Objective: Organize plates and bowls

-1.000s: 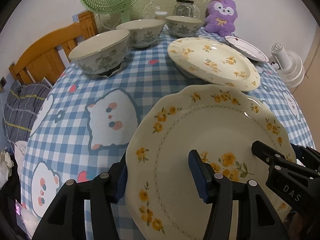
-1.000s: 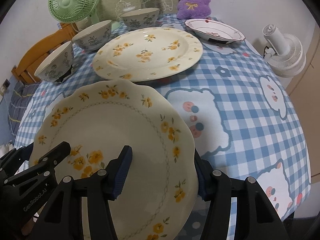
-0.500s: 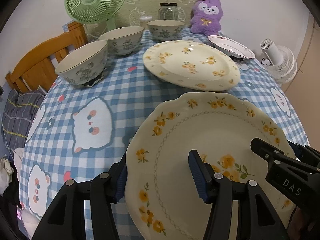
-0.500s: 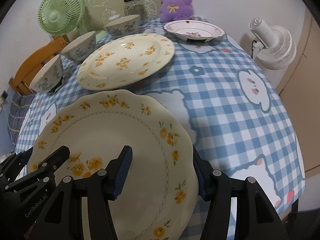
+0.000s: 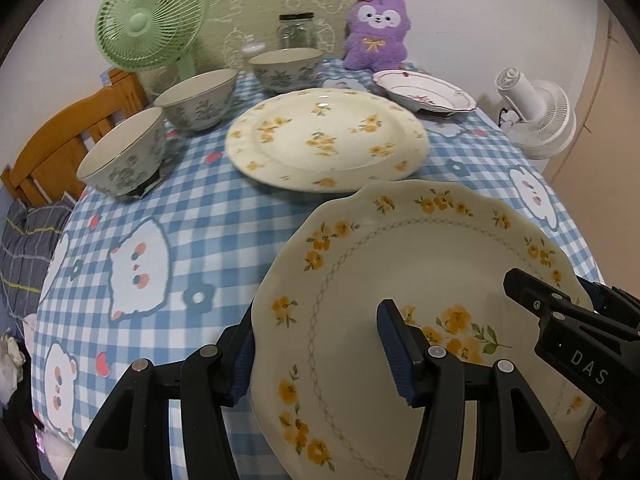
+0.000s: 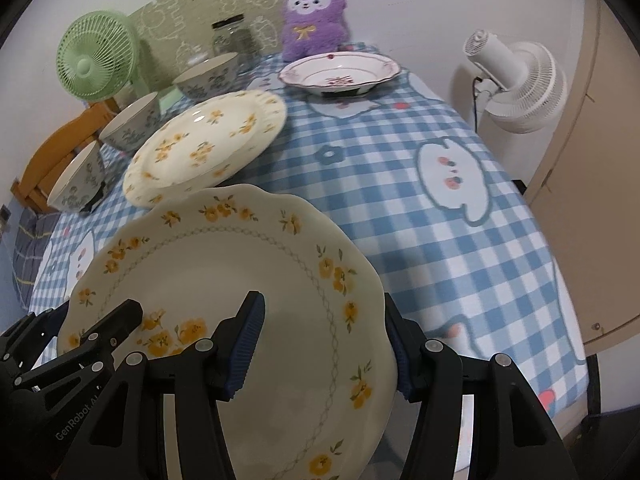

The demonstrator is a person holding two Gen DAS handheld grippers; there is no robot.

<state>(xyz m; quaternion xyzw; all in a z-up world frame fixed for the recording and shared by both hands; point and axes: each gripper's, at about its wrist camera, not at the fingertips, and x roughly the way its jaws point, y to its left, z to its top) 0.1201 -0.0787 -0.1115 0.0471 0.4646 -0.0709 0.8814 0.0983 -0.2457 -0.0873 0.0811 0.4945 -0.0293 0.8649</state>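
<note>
Both grippers, left (image 5: 320, 350) and right (image 6: 324, 346), clamped the scalloped plate (image 5: 420, 280) at opposite rims. Risk: uneven hands could tip it onto the round plate (image 5: 326, 144).

The scalloped cream ceramic plate (image 5: 420, 264) carries yellow flower sprays and a grey chain ring. The round cream plate (image 5: 326, 140) has scattered yellow blossoms. Three grey-white bowls (image 5: 124, 156) show dark blue-grey floral prints. The white dish (image 6: 340, 70) has a maroon rim line and red motif. The table's cloth (image 6: 400, 184) is blue-and-white gingham with white cartoon faces.
</note>
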